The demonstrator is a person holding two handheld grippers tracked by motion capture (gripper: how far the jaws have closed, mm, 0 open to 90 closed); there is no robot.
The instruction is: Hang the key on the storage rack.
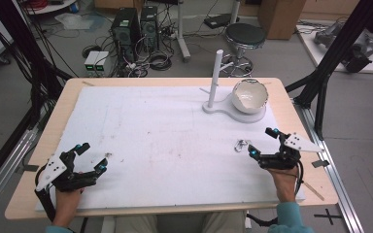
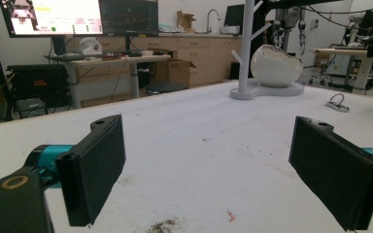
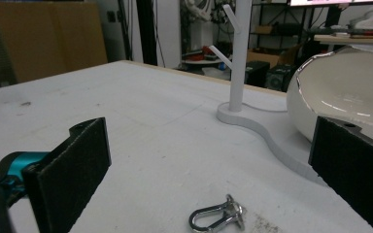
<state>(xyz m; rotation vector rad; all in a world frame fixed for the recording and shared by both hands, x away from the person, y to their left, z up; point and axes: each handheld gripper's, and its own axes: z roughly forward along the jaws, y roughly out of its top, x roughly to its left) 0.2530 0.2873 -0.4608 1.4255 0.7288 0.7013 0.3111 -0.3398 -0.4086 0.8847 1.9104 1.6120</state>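
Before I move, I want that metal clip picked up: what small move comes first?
Probably ease the right tool forward and down over the metal clip: its jaws stand open, and the clip lies flat on the white mat just ahead, between them.

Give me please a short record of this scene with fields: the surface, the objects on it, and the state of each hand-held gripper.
surface: wooden table covered by a white mat
stand: white branched stand, upright, far right of the mat
bowl: white egg-shaped bowl resting on the stand's base
small item: metal ring clasp lying flat, just ahead of the right hand-held gripper
left hand-held gripper: open, holding nothing
right hand-held gripper: open, holding nothing
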